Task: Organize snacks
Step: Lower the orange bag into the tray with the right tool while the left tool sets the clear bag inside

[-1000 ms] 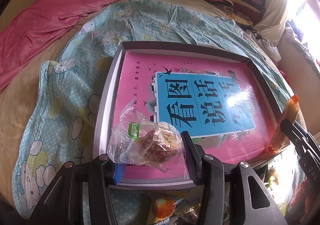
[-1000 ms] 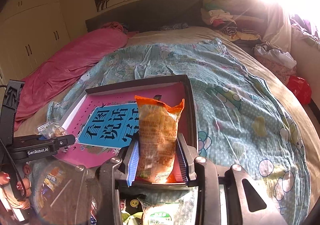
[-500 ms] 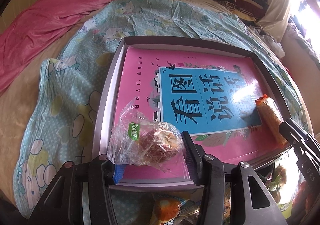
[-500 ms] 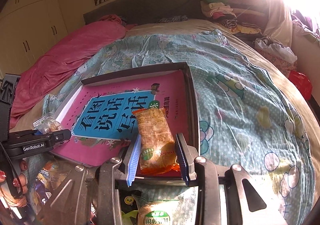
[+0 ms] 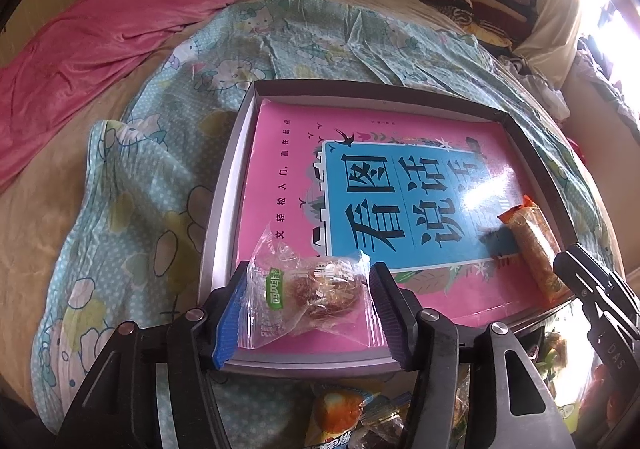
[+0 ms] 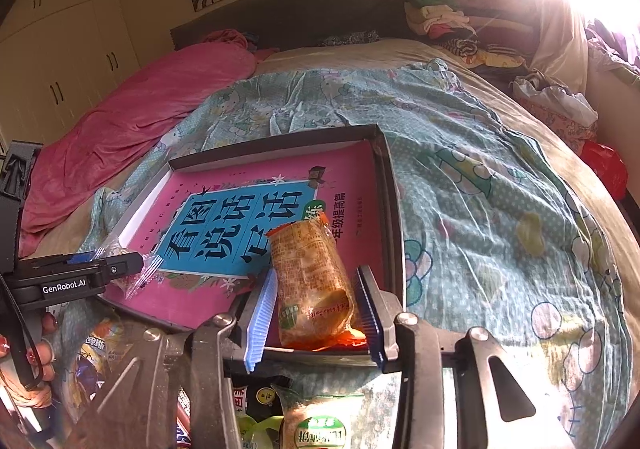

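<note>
the clear-wrapped cake point(image 5: 310, 295) and the orange snack pack point(image 6: 314, 281) lie on the pink book point(image 5: 280, 185) in the grey box point(image 5: 218, 225) on the bed point(image 5: 132, 189). the left gripper point(image 5: 306, 313) and right gripper point(image 6: 316, 313) have just been opening, fingers loosely either side of each, not squeezing.

My two grippers point(image 5: 306, 313) point(image 6: 316, 313) are black frames with silver screws, ribbed blue pads point(image 6: 261, 319), and white "GenRobot.AI" lettering.

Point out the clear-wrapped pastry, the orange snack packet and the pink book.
clear-wrapped pastry point(image 5: 316, 295), left wrist view, on the pastry.
orange snack packet point(image 6: 310, 273), right wrist view, mid-wrapper.
pink book point(image 5: 280, 153), left wrist view, bare pink cover.
</note>
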Motion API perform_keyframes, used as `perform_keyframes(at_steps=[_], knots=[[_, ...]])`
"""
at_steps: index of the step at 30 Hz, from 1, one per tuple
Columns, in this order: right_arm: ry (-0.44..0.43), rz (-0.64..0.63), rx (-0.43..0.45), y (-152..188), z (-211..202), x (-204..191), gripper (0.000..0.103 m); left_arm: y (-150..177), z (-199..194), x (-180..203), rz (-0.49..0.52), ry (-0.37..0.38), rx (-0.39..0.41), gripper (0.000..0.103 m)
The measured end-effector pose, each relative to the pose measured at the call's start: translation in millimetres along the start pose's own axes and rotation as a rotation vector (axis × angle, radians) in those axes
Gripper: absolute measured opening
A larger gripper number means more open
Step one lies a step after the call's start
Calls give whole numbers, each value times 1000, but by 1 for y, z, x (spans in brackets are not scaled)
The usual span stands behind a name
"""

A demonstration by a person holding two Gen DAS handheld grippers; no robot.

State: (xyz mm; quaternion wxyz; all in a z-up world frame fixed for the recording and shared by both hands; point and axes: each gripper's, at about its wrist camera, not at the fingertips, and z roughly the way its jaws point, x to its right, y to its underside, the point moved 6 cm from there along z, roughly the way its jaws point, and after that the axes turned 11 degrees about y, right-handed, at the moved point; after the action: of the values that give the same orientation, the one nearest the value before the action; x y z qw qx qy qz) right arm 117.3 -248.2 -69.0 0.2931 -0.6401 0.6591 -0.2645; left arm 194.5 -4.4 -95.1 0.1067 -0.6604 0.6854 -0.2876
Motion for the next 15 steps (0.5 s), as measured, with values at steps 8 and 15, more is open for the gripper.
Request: perform_keyframes(at_steps=[8, 15], knots=[[10, 21, 7, -1, -1, 6, 52, -4, -8, -3, -12, 3, 29, 70], [15, 28, 26, -4, -5, 8, 55, -15, -21, -6, -23, 8, 81, 74]])
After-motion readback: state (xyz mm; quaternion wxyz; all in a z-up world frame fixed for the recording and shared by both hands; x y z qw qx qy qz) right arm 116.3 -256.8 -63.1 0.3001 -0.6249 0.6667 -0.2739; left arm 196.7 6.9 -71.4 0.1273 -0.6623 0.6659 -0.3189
